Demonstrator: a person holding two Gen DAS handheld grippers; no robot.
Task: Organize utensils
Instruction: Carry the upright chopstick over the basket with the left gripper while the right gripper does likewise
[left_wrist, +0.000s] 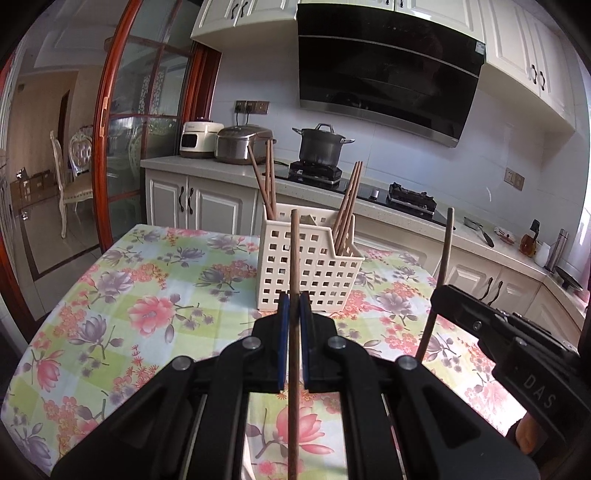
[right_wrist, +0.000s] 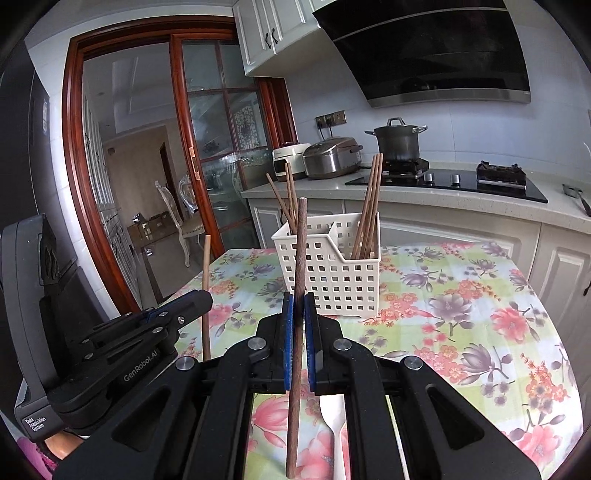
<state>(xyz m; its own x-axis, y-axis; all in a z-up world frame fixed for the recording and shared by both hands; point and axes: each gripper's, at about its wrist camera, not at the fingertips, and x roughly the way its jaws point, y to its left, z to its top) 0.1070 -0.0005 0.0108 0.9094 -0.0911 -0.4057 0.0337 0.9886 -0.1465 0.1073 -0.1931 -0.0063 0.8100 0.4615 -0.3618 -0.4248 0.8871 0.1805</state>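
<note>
My left gripper (left_wrist: 294, 301) is shut on a brown chopstick (left_wrist: 294, 254) that stands nearly upright between its blue pads. My right gripper (right_wrist: 298, 300) is shut on a darker chopstick (right_wrist: 301, 251), also upright. Each gripper shows in the other's view: the right gripper (left_wrist: 439, 293) with its dark chopstick (left_wrist: 446, 243), the left gripper (right_wrist: 203, 299) with its lighter chopstick (right_wrist: 206, 266). Just beyond both stands a white perforated basket (left_wrist: 314, 269) (right_wrist: 332, 280) with two compartments, each holding several chopsticks (left_wrist: 349, 206) (right_wrist: 369, 206). A white spoon (right_wrist: 334, 424) lies on the table under the right gripper.
The table carries a floral cloth (left_wrist: 147, 295) (right_wrist: 461, 314). Behind it runs a kitchen counter (left_wrist: 221, 171) with two cookers, a pot (left_wrist: 321, 146) on the stove and a range hood above. A wood-framed glass sliding door (right_wrist: 122, 221) is at the left.
</note>
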